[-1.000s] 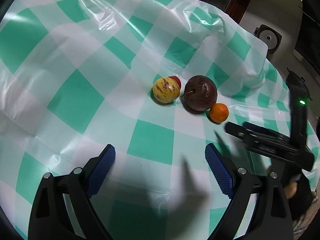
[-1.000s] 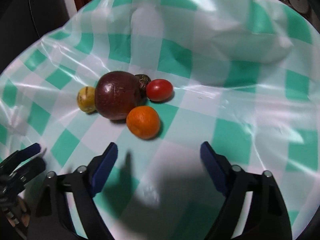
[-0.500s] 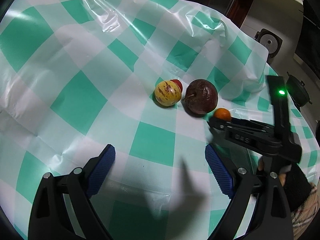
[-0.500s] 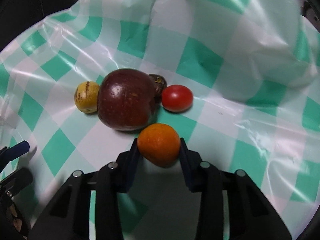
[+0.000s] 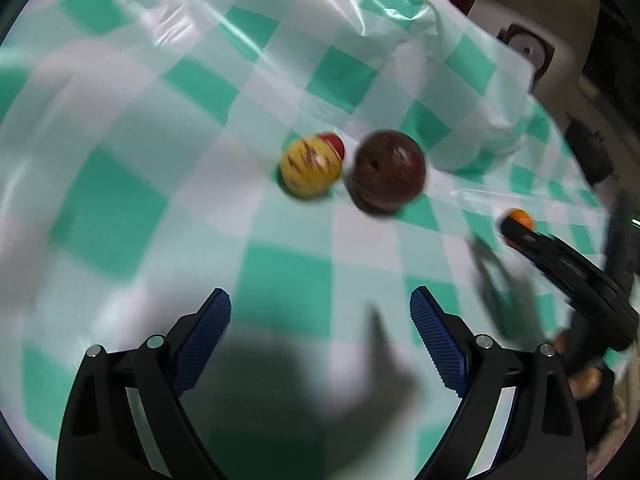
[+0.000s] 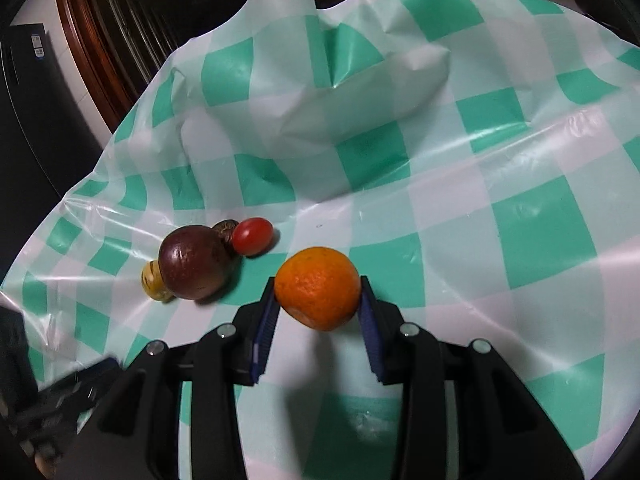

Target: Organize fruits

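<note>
My right gripper is shut on a small orange, held off the checked cloth to the right of the fruit cluster. The orange also shows in the left wrist view, at the tip of the right gripper. On the cloth lie a big dark-red round fruit, a yellow streaked fruit, a red tomato and a small dark brown fruit tucked behind. My left gripper hangs open with nothing between its blue pads, short of the yellow fruit and the dark-red fruit.
A green-and-white checked plastic cloth covers the table, with raised folds at the back. Dark wooden furniture stands behind the table's far left. The left gripper's body sits at the lower left in the right wrist view.
My right gripper closed on the orange and carried it to the right, away from the other fruit. The left gripper stayed open and shifted slightly.
</note>
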Action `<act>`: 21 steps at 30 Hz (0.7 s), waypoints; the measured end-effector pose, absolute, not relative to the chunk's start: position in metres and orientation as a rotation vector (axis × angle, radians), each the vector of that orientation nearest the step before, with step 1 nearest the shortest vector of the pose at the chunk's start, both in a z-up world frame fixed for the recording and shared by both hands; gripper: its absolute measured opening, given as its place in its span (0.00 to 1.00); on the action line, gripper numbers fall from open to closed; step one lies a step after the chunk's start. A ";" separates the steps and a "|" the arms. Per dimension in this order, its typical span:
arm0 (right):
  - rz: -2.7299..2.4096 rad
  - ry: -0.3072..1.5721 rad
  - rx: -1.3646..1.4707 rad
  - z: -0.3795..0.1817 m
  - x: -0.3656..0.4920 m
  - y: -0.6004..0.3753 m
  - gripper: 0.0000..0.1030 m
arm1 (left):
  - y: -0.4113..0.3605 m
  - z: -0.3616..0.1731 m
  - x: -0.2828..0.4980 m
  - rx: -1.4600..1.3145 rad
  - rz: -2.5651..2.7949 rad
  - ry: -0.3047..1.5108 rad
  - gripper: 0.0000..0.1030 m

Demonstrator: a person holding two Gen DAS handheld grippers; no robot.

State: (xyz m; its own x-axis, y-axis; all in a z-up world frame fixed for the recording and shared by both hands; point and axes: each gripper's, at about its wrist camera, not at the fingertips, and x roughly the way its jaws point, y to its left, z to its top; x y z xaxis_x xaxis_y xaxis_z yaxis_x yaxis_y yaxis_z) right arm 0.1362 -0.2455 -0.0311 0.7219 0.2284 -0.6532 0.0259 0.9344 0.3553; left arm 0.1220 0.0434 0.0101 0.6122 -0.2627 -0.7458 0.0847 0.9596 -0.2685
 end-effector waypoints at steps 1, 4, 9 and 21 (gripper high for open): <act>0.121 0.756 0.354 -0.029 0.135 -0.246 0.38 | 0.041 0.013 0.131 -0.171 -0.176 0.881 0.86; 0.130 0.752 0.363 -0.027 0.133 -0.247 0.38 | 0.033 0.015 0.163 -0.039 -0.140 0.889 0.85; 0.143 0.759 0.359 -0.028 0.134 -0.245 0.38 | 0.004 0.004 0.189 0.220 -0.206 0.939 0.81; 0.153 0.768 0.356 -0.026 0.134 -0.243 0.38 | 0.000 0.001 0.211 0.265 -0.311 0.922 0.70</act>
